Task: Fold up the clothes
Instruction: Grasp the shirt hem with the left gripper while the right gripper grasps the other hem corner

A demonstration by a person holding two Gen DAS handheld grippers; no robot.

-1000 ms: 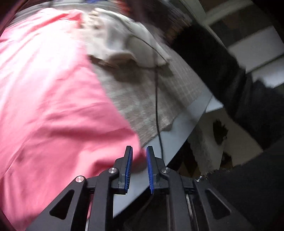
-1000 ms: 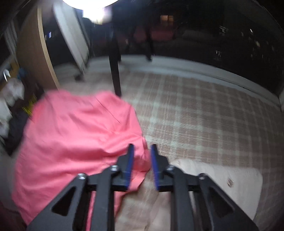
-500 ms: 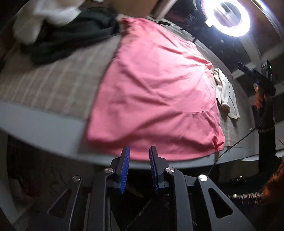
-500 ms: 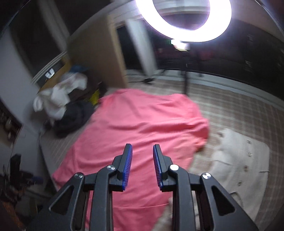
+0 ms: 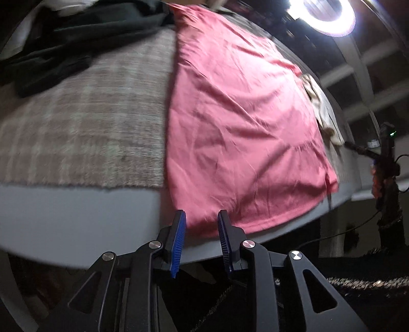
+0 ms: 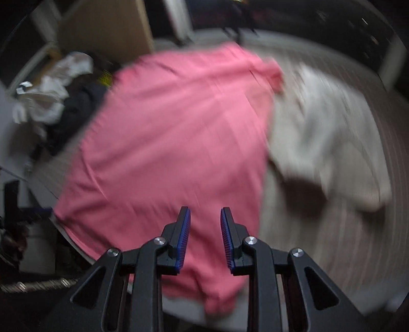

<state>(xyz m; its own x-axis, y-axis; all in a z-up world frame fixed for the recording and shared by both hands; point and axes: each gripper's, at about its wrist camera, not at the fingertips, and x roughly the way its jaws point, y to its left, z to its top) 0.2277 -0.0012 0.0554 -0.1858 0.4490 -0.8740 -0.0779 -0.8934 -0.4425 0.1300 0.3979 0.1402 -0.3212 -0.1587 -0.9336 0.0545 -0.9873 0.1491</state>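
A wrinkled pink cotton garment lies spread flat on a beige plaid woven cover, its near hem draped over the pale grey table edge. The left gripper hangs at that hem with its blue-padded jaws parted and nothing between them. From the blurred right wrist view, the right gripper hovers above the pink garment, its jaws likewise apart and empty. A cream fabric piece lies at 2 o'clock from it, touching the garment's edge. At 10 o'clock sit a dark crumpled garment and a white crumpled cloth. A bright ring light glows at 1 o'clock in the left view.
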